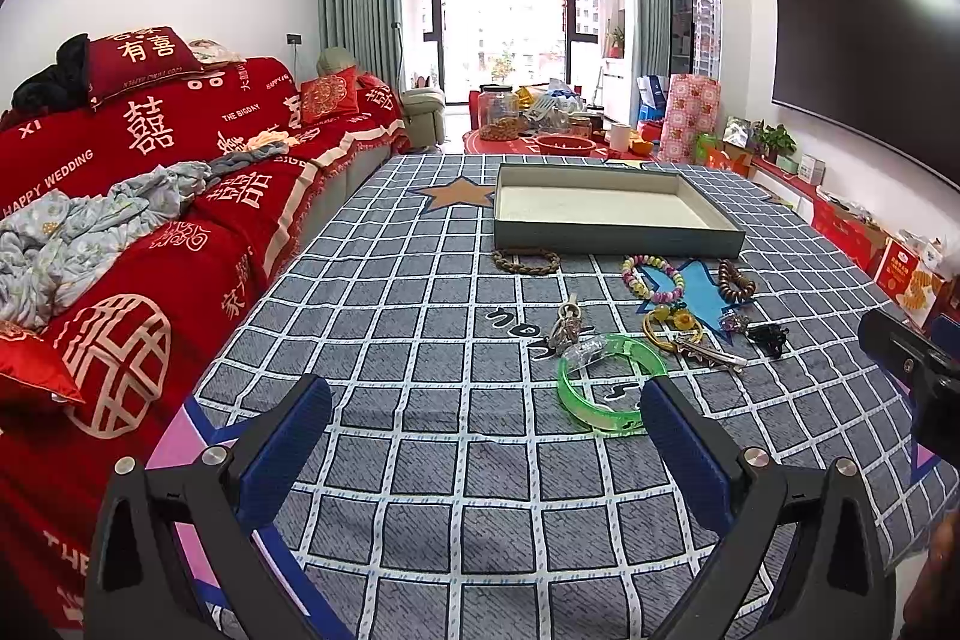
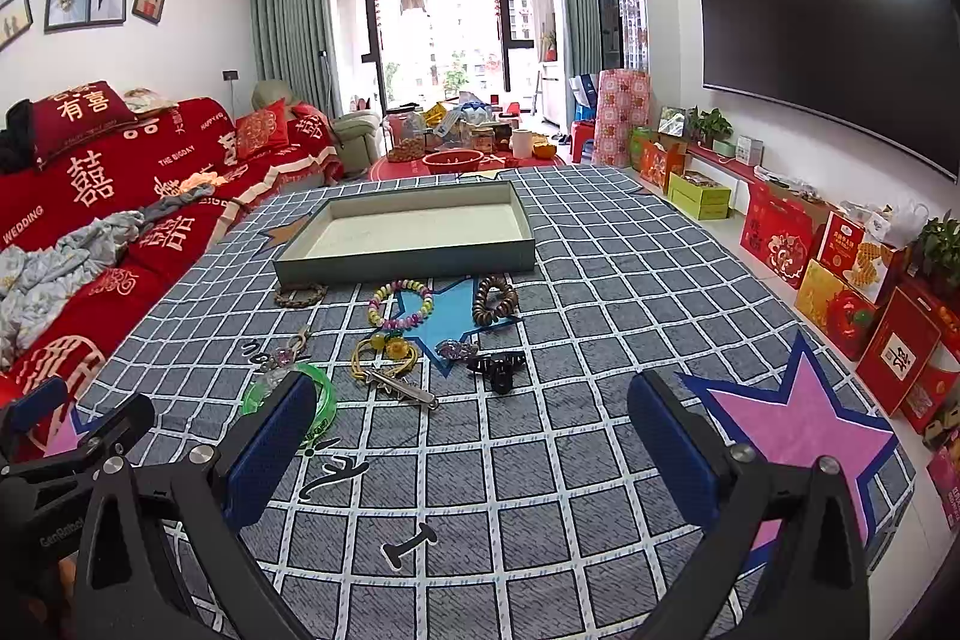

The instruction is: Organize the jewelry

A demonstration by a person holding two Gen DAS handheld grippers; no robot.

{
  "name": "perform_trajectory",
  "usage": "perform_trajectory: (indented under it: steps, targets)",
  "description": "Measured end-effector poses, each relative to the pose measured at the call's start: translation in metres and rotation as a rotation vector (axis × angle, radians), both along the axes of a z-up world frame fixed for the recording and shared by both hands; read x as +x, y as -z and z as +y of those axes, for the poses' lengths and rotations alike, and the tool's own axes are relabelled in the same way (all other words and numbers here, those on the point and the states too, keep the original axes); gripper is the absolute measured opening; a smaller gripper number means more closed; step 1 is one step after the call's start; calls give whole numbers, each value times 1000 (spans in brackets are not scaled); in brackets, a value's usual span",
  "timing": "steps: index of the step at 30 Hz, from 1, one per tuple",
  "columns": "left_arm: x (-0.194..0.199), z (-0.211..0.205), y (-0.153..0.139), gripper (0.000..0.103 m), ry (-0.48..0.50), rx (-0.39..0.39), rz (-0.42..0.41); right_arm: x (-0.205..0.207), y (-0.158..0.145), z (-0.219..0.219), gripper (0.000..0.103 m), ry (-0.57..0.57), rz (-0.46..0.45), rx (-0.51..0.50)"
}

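Both the left gripper [image 1: 486, 418] and the right gripper [image 2: 474, 415] hover spread wide, holding nothing. The jewelry lies just in front of the empty tray [image 2: 414, 244]; the green bangle [image 2: 321, 400] is partly hidden behind the right gripper's finger.

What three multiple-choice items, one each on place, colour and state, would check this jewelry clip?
1. Where does the tray sit relative to the jewelry?
A. Beyond it, farther from the cameras
B. Nearer the cameras
C. On the sofa

2. What colour is the bangle nearest the left hand-held gripper?
A. Red
B. Green
C. Black

3. What is the state of the right hand-held gripper?
A. Shut on a bracelet
B. Shut on nothing
C. Open, holding nothing

Answers: 1 A, the tray lies past the row of pieces; 2 B, the translucent bangle is bright green; 3 C, its fingers stand wide apart over bare cloth.
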State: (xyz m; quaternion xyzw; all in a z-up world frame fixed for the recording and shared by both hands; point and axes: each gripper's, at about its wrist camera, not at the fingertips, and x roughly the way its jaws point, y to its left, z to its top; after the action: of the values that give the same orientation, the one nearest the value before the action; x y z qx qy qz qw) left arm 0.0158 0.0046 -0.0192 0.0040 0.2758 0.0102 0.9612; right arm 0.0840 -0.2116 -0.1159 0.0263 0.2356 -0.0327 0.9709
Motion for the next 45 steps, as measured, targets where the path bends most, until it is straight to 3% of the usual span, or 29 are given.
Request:
perform_trajectory:
  steps: [22,27,37,44,45]
  targets:
    - [17,2,6,103,-1,0,62,3,13,9,103,-9,38,7]
    - [39,4,12,103,32,-34,159,23,14,-8,103,-16,103,31]
    - [97,-2,35,103,65,-123,366,90,29,-39,103,-46,325,41]
    - [119,-10,48,103,79,-152,437,132,53,-49,101,-79,438,11]
    - [122,-13,50,99,83,-148,446,135,56,-48,100,-82,445,7]
